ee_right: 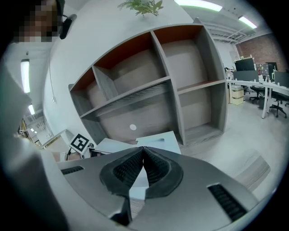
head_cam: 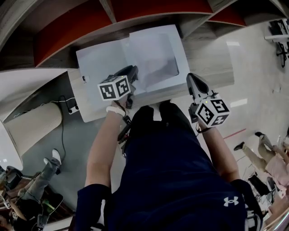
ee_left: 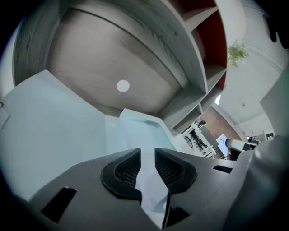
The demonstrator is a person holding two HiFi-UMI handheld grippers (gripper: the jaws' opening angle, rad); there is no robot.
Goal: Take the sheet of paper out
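Seemingly barely begun. Straddles the thin white sheet of paper (ee_left: 140, 135) with the left tool (ee_left: 147, 152), slightly parted, not pinching. Holds the right tool (ee_right: 143, 150) closed on nothing. Finds the sheet lying on the open white folder (head_cam: 101, 63) on the pale wooden table (head_cam: 90, 106); leaves gripping and pulling clear.

Grey shelving unit (ee_right: 176, 85) with red-backed compartments carries a potted plant (ee_right: 143, 6) on top; power strip (head_cam: 72, 108) lies on grey floor (head_cam: 72, 144).

light: bright, even indoor | edges: fisheye bend, dark corners | blur: slight
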